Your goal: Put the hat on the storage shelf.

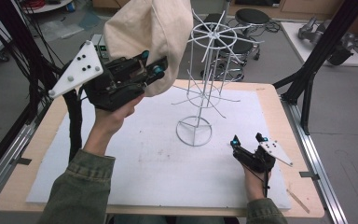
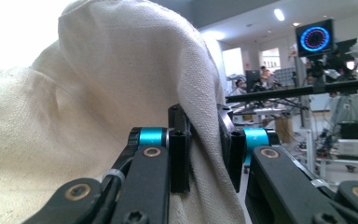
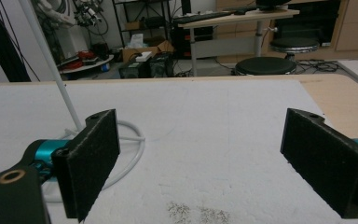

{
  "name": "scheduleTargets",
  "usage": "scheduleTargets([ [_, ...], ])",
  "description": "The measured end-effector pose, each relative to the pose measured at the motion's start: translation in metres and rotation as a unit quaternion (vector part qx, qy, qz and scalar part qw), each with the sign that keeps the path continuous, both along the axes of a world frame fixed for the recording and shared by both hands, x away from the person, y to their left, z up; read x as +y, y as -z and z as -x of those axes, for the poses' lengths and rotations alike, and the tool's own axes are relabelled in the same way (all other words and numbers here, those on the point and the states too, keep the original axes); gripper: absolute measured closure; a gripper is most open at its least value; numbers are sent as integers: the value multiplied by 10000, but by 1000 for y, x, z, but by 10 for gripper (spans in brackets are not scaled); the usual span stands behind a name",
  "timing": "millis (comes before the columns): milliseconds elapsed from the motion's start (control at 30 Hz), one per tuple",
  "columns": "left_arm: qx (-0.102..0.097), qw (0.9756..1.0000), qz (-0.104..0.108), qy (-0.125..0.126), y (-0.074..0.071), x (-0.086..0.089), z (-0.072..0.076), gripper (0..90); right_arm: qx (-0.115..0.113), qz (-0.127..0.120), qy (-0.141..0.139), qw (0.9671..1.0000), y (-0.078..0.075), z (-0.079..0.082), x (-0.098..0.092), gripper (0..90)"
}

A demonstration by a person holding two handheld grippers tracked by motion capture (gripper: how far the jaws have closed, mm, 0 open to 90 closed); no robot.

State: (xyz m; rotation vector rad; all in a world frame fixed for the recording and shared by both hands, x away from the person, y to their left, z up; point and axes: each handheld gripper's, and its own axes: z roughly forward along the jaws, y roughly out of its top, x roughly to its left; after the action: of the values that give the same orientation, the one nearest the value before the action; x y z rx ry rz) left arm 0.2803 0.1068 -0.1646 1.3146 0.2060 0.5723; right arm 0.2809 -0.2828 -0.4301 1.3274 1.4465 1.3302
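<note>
Left tool (image 1: 154,65): clamped on a fold of the cloth bag (image 1: 151,32).
Bag: held up, just left of the wire rack's (image 1: 205,79) top ring, nearly level with it.
Right tool (image 1: 248,141): apart, empty, low on the worktop (image 1: 144,158) right of rack's base.
Nearer hand: left.

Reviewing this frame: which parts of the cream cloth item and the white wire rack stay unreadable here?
- Cream canvas cloth item: the high view's top edge cuts it off, so its overall shape is unclear.
- Left hand-held gripper view: the cloth hides the table below; only a pinched fold shows between its jaws.
- White wire rack: the cloth covers its left arms in the high view.
- Right hand-held gripper view: the rack's top is cut off.
</note>
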Motion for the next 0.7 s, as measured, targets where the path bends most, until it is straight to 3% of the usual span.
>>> scheduleTargets([
  [300, -66, 9998, -121, 130, 16, -10, -4, 776, 29, -31, -24, 10000, 0, 0, 0, 109],
  [633, -88, 9977, -669, 113, 39, -16, -6, 770, 24, -66, -22, 10000, 0, 0, -2, 109],
  [700, -30, 9975, -688, 128, 45, -17, -7, 768, 27, -67, -28, 10000, 0, 0, -2, 109],
])
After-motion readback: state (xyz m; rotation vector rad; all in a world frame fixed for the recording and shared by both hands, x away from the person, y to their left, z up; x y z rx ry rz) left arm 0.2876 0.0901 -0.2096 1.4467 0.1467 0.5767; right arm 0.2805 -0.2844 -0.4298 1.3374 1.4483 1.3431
